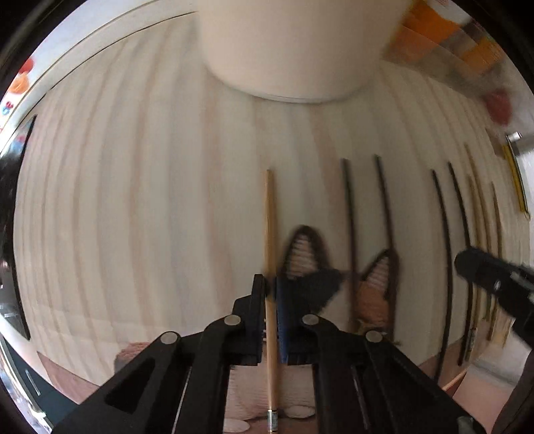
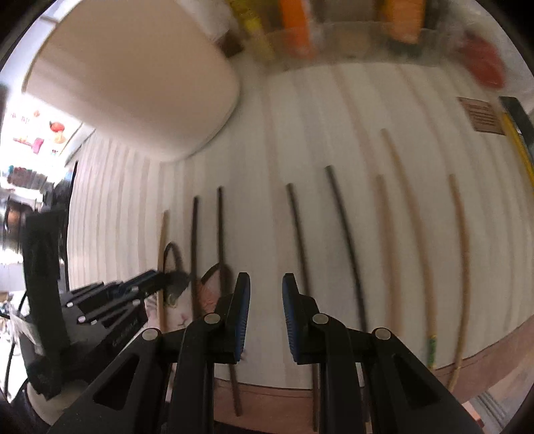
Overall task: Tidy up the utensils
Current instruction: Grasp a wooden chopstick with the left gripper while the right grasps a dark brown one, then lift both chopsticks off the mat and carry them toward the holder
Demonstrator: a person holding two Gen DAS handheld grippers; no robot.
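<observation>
Several chopsticks lie side by side on a pale striped mat (image 1: 133, 200), pointing away from me. My left gripper (image 1: 271, 283) is shut on a light wooden chopstick (image 1: 269, 217) near its middle; this chopstick is the leftmost. To its right lie dark chopsticks (image 1: 348, 213) and, farther right, more light ones. My right gripper (image 2: 265, 287) is open and empty, hovering between two dark chopsticks (image 2: 298, 230). Light wooden chopsticks (image 2: 387, 250) lie to its right. The left gripper shows in the right wrist view (image 2: 157, 278) at the left.
A large white round container (image 1: 293, 50) stands on the mat straight ahead, also in the right wrist view (image 2: 133, 86). A cat-face picture (image 1: 307, 253) lies under the chopsticks. Colourful boxes (image 2: 297, 26) line the back. The mat's near edge (image 2: 333, 397) is close.
</observation>
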